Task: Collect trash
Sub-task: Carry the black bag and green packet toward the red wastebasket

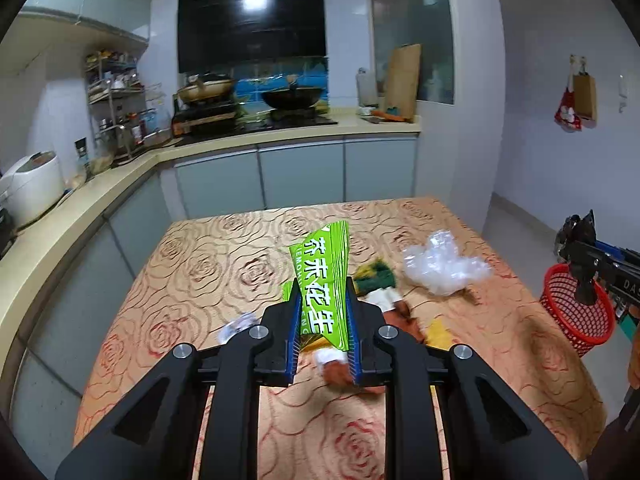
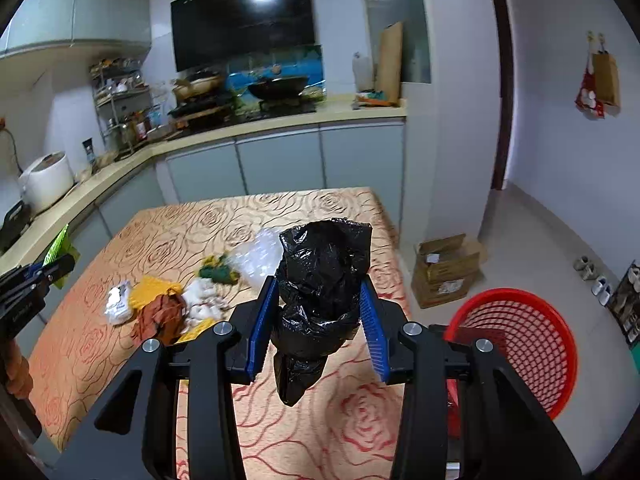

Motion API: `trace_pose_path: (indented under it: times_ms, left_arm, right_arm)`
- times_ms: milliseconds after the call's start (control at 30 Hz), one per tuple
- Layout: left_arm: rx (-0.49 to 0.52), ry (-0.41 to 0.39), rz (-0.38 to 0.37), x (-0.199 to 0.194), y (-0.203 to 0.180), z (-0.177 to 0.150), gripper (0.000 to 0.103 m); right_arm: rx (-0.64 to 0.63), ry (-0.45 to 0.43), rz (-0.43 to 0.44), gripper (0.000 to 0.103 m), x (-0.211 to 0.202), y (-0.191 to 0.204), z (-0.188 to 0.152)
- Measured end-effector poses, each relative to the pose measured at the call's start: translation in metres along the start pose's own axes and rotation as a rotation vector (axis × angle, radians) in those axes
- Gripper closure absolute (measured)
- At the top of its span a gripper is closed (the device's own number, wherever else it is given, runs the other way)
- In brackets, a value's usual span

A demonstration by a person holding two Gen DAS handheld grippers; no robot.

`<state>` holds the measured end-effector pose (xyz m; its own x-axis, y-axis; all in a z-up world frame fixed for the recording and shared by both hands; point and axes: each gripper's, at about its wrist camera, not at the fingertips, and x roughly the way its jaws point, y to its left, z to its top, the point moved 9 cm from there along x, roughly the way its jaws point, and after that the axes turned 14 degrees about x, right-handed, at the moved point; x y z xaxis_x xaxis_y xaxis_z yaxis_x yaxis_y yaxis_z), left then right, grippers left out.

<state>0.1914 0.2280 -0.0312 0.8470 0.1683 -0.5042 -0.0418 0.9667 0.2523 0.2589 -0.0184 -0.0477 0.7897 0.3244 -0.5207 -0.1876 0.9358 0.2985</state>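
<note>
My left gripper (image 1: 323,292) is shut on a green snack wrapper (image 1: 323,280) with white characters, held above the rose-patterned table (image 1: 208,264). In the right wrist view that wrapper (image 2: 58,246) and the left gripper (image 2: 60,266) show at the left edge. My right gripper (image 2: 322,286) is shut on a crumpled black plastic bag (image 2: 324,276), lifted over the table's (image 2: 340,420) right part. Loose trash lies on the cloth: a clear plastic bag (image 1: 444,266), a green-and-yellow wrapper (image 2: 218,270), orange and yellow scraps (image 2: 160,308), white paper (image 2: 118,302).
A red mesh wastebasket (image 2: 520,344) stands on the floor right of the table, with a cardboard box (image 2: 446,270) behind it. A kitchen counter (image 1: 72,208) with a rice cooker (image 1: 30,192) runs along the left and back, with pans on the stove (image 1: 256,120).
</note>
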Motion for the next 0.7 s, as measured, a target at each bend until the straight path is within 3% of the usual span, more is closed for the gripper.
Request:
trace_pose_path:
  times_ms: [433, 700]
  left_arm:
    - [0.087, -0.066, -0.150, 0.008, -0.091, 0.045, 0.085]
    - [0.154, -0.091, -0.299, 0.017, -0.173, 0.066, 0.085]
  right_arm:
    - [0.082, -0.072, -0.098, 0.063, -0.027, -0.071, 0.024]
    - [0.137, -0.102, -0.173, 0.063, -0.041, -0.122, 0.029]
